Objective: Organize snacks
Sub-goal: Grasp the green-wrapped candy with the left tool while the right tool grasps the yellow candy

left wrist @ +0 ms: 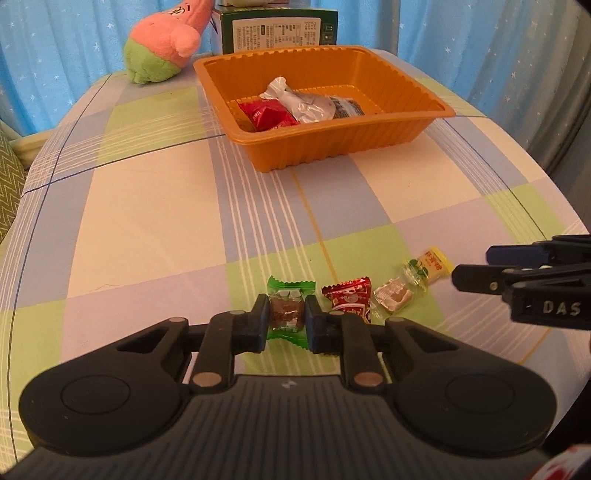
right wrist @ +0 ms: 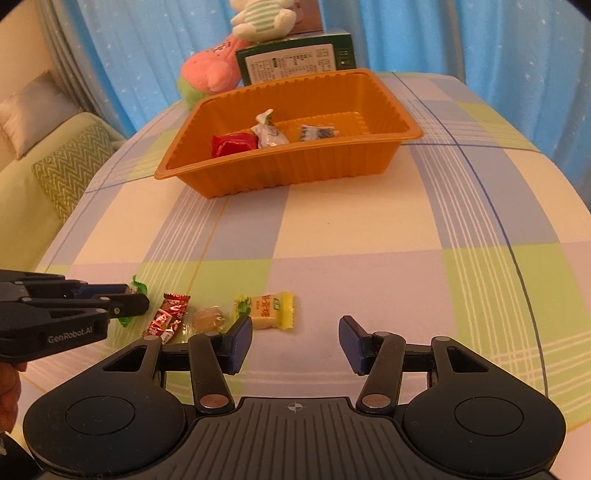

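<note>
Between fingers [left wrist: 260, 326], green-wrapped candy [left wrist: 287, 312].

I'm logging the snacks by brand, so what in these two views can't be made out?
- Green-wrapped candy: left wrist view, label partly hidden by the left gripper shut on it.
- Dark packet in the orange tray: right wrist view, print too small.
- Green box: left wrist view, top cut off by the frame edge.
</note>
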